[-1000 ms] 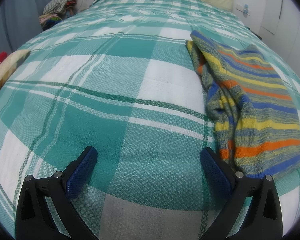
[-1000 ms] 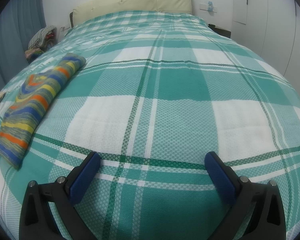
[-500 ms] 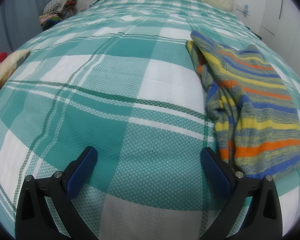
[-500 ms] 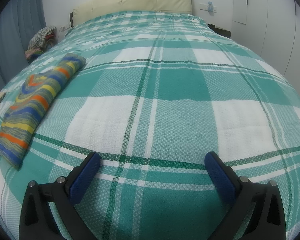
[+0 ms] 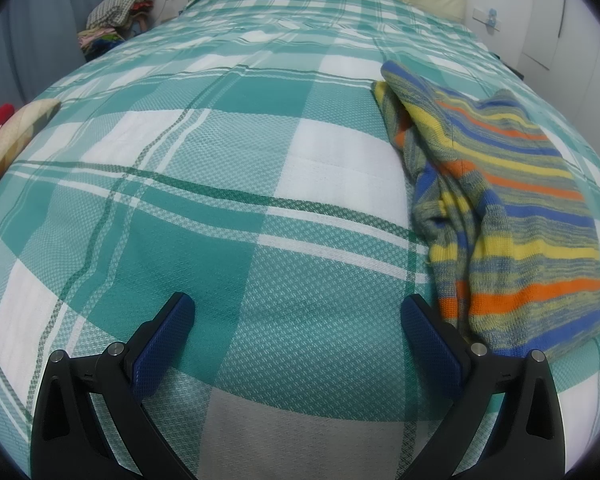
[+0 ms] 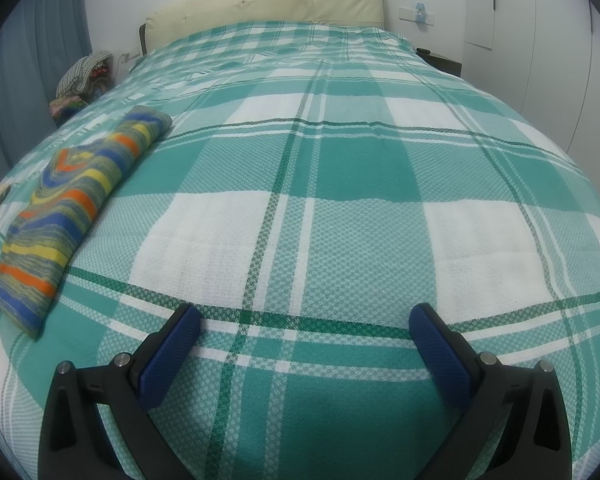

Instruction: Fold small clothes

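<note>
A striped knit garment (image 5: 512, 216) in blue, yellow, orange and grey lies folded on the green-and-white plaid bedspread (image 5: 228, 184). In the left wrist view it lies to the right of my left gripper (image 5: 298, 312), just beyond the right fingertip. My left gripper is open and holds nothing. In the right wrist view the same garment (image 6: 76, 200) lies far to the left of my right gripper (image 6: 305, 322), which is also open over bare bedspread (image 6: 340, 220).
A cream headboard (image 6: 268, 4) stands at the far end of the bed. A heap of clothes (image 5: 116, 16) sits beside the bed at the back left. More fabric, red and pale checked (image 5: 4, 140), lies at the left edge. White wardrobe doors (image 6: 540, 40) stand on the right.
</note>
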The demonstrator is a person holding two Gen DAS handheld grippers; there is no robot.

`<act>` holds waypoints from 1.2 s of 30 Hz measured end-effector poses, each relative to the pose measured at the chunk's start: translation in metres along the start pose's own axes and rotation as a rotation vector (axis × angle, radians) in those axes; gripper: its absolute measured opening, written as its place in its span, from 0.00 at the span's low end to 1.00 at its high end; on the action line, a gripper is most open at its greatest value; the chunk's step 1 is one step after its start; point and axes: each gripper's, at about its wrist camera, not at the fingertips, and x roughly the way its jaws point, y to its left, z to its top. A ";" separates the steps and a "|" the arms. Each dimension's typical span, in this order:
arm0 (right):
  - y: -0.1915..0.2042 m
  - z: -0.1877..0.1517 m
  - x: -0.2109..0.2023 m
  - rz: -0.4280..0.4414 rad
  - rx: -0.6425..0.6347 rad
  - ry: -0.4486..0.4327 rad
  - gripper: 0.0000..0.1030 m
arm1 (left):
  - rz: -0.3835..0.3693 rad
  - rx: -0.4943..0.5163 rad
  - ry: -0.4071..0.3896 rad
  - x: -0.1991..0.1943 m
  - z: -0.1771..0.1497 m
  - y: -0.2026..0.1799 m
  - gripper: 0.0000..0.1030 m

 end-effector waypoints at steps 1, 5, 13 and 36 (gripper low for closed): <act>0.001 0.000 0.000 -0.001 0.000 0.000 1.00 | 0.000 0.000 0.000 0.000 0.000 0.000 1.00; 0.001 0.000 0.000 -0.001 -0.001 0.000 1.00 | 0.000 0.000 0.000 0.000 0.000 0.000 1.00; 0.001 0.000 0.000 -0.002 -0.002 0.005 1.00 | 0.001 0.000 0.000 0.000 0.000 0.000 1.00; -0.006 0.015 -0.017 0.110 0.009 0.050 1.00 | -0.283 -0.047 0.009 -0.045 0.033 0.023 0.99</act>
